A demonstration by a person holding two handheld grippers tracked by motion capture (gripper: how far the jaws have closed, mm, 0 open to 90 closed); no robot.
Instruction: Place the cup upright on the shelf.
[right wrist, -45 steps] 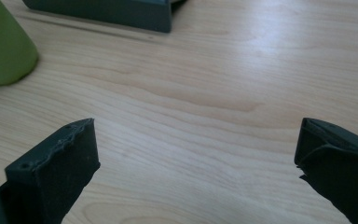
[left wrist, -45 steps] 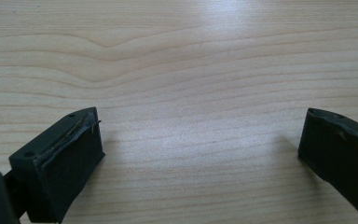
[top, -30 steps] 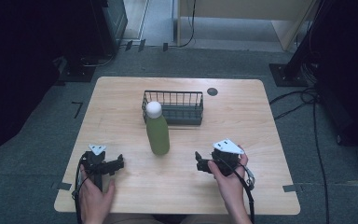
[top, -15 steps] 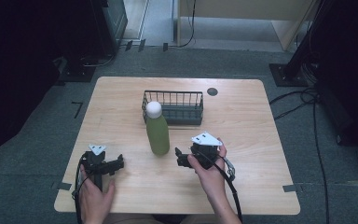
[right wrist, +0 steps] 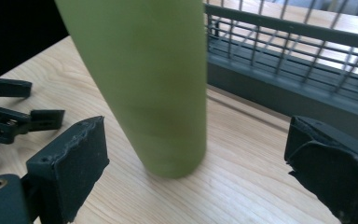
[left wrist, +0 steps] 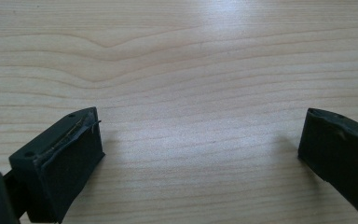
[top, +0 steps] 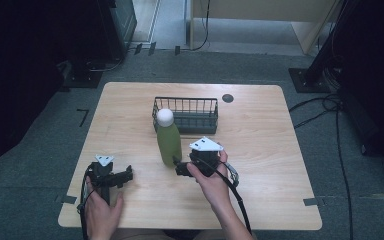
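Your right hand-held gripper [top: 179,169] sits low over the table [top: 280,165], just at the foot of the green bottle [top: 168,143], with its grey three-cornered plate facing up and your right hand [top: 207,177] wrapped around its body. In the right gripper view the bottle [right wrist: 144,84] stands upright on the wood between the two black jaws, and there is clear space on either side of it, so the pads are not pressing on it; the jaws have just been closing, yet they are released for now and grasp nothing. The bottle has a white cap [top: 165,116] and stands a little in front of the dark wire basket [top: 186,114], close to it but with a strip of table showing between them in the right gripper view. Your left hand-held gripper [top: 125,175] rests near the table's front left corner, well apart from the bottle, held by your left hand [top: 100,207]. In the left gripper view its jaws stand wide apart over bare wood grain [left wrist: 191,93], so it too is released and holds nothing. A small dark round disc [top: 227,98] lies on the table behind the basket, toward the far edge
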